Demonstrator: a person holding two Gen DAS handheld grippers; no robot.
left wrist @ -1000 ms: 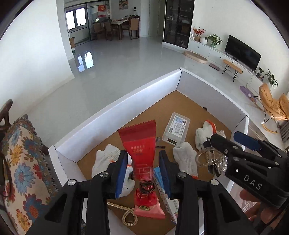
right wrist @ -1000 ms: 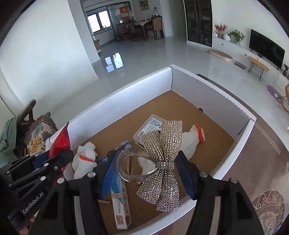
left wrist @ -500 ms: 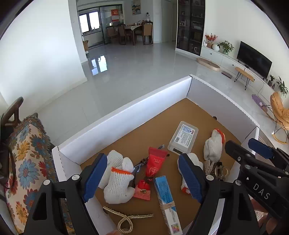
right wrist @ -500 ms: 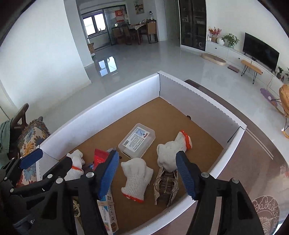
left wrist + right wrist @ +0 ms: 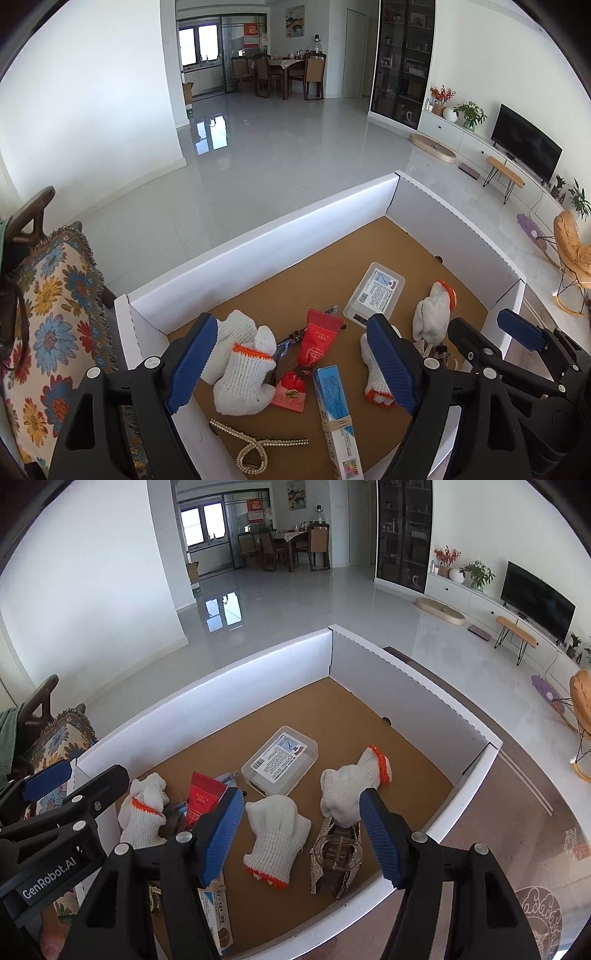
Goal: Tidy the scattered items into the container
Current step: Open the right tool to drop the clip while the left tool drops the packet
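A white box with a brown floor holds the items. The red packet lies on that floor among white gloves with orange cuffs. My left gripper hovers above it, jaws opening, nothing between the pads. In the right wrist view the rhinestone bow clip lies by the near wall beside a glove. Above them my right gripper stands open and empty. A clear labelled case sits mid-box. A blue and white carton and a bead chain lie near the front.
A chair with a floral cover stands left of the box. The right gripper shows at the left view's right edge, over the box wall. Beyond the box lie a glossy tiled floor and a TV unit at far right.
The red packet has left the left gripper and lies in the box; those jaws have spread wide. The bow clip that hung between the right fingers now rests on the box floor.
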